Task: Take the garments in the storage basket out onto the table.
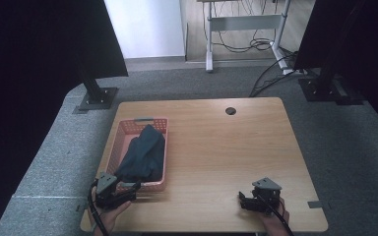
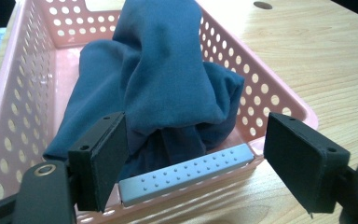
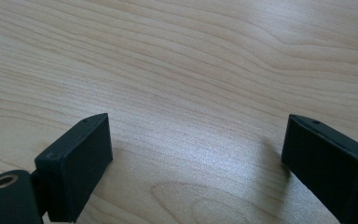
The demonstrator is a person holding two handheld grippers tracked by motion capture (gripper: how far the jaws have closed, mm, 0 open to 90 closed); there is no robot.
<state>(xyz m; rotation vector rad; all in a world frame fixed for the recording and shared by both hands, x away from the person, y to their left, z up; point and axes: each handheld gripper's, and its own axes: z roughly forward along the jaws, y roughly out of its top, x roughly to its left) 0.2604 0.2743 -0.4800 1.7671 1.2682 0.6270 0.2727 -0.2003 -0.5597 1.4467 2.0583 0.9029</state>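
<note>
One wooden table [image 1: 211,147] fills the middle of the high view, with broad bare wood across its centre and right half and a single dark round hole [image 1: 231,111] near its far edge. One pink perforated basket [image 1: 128,129] stands along the table's left side, its near wall close to the front edge, its left wall near the table's left edge. One dark blue cloth [image 1: 142,155] lies heaped inside the basket, rising above the rim and reaching its near wall. Two grippers are at the front edge. The left gripper [image 2: 196,154] sits just before the basket's near wall, jaws spread wide on either side of that wall's grey strip [image 2: 186,173], gripping nothing. The right gripper [image 1: 256,197] rests well apart on bare wood, jaws wide apart and empty.
</note>
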